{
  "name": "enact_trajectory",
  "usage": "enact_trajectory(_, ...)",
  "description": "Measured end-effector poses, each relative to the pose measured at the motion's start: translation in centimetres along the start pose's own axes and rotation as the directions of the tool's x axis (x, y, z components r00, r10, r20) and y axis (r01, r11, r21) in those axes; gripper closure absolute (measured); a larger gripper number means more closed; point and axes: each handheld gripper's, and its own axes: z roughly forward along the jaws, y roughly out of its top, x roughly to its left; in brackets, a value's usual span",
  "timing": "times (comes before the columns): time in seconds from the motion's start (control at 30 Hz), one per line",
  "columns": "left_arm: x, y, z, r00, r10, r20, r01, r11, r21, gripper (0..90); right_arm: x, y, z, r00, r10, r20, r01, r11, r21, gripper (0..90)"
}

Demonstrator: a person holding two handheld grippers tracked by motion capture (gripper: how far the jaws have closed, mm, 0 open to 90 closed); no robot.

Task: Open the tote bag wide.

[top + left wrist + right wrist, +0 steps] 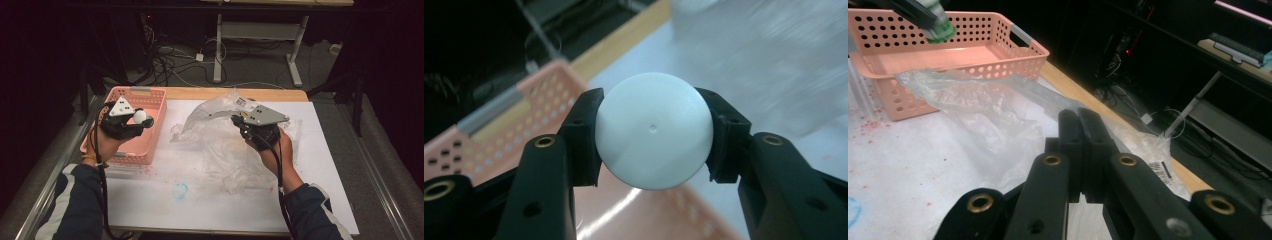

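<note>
Your white-covered surface (240, 200) carries a crumpled clear plastic bag (220, 150) and a pink perforated plastic basket (150, 100). Your right tongs (239, 121) are fully closed, pinching the bag's edge. Your left tongs (142, 120) clamp a smooth white ball (654, 131), raised over the basket.

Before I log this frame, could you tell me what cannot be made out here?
- Whether the right gripper pinches the plastic bag: its shut jaws hide the contact, right gripper view.
- Basket floor beneath the white ball: the ball covers it, left gripper view.
- Bag's contents: crumpled film, high view.
</note>
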Motion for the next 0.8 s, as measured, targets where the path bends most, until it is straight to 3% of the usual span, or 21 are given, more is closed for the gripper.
enact_trajectory(0.17, -3.8, 0.9, -2.3, 0.9957, 0.081, 0.046, -0.076, 0.9916, -0.105, 48.8, 0.3, 0.2, 0.2, 1.0, -0.005, 0.0, 0.005, 1.0, 0.004, 90.0)
enact_trajectory(0.27, -6.3, 1.6, -2.7, 0.9871, 0.14, 0.078, -0.127, 0.9804, -0.151, 48.9, 0.5, 0.3, 0.3, 1.0, -0.002, -0.003, 0.002, 1.0, 0.004, 90.0)
enact_trajectory(0.33, -7.9, 2.0, -2.3, 0.9777, 0.169, 0.125, -0.146, 0.9735, -0.176, 48.9, 0.6, 0.4, 0.3, 1.0, -0.005, -0.004, 0.005, 1.0, 0.003, 90.0)
enact_trajectory(0.37, -9.1, 2.2, -1.9, 0.9699, 0.202, 0.136, -0.177, 0.9682, -0.177, 48.9, 0.8, 0.4, 0.4, 1.0, -0.004, -0.006, 0.005, 1.0, 0.004, 90.0)
enact_trajectory(0.47, -11.3, 2.6, -0.3, 0.952, 0.252, 0.174, -0.221, 0.9589, -0.178, 48.9, 0.9, 0.4, 0.4, 0.9999, -0.002, -0.01, 0.002, 1.0, 0.003, 90.0)
enact_trajectory(0.6, -13.7, 2.7, 2.9, 0.9316, 0.273, 0.239, -0.242, 0.9582, -0.152, 48.9, 1.2, 0.3, 0.6, 0.9997, 0.004, -0.022, -0.004, 1.0, 0.005, 90.0)
enact_trajectory(0.63, -14.6, 2.8, 4.7, 0.9227, 0.28, 0.265, -0.254, 0.9589, -0.126, 48.8, 1.2, 0.2, 0.6, 0.9996, 0.008, -0.026, -0.008, 1.0, 0.005, 90.0)
enact_trajectory(0.67, -14.6, 2.8, 4.7, 0.9227, 0.28, 0.265, -0.254, 0.9589, -0.126, 48.9, 1.2, 0.2, 0.6, 0.9996, 0.008, -0.026, -0.008, 1.0, 0.005, 90.0)
enact_trajectory(0.77, -15.5, 2.7, 7.2, 0.9216, 0.284, 0.265, -0.266, 0.9586, -0.101, 48.8, 1.4, 0.2, 0.6, 0.9993, 0.013, -0.034, -0.012, 1.0, 0.003, 90.0)
enact_trajectory(0.8, -15.6, 2.7, 8.0, 0.9225, 0.265, 0.28, -0.249, 0.964, -0.094, 48.8, 1.4, 0.1, 0.6, 0.9993, 0.015, -0.036, -0.015, 1.0, 0.003, 90.0)
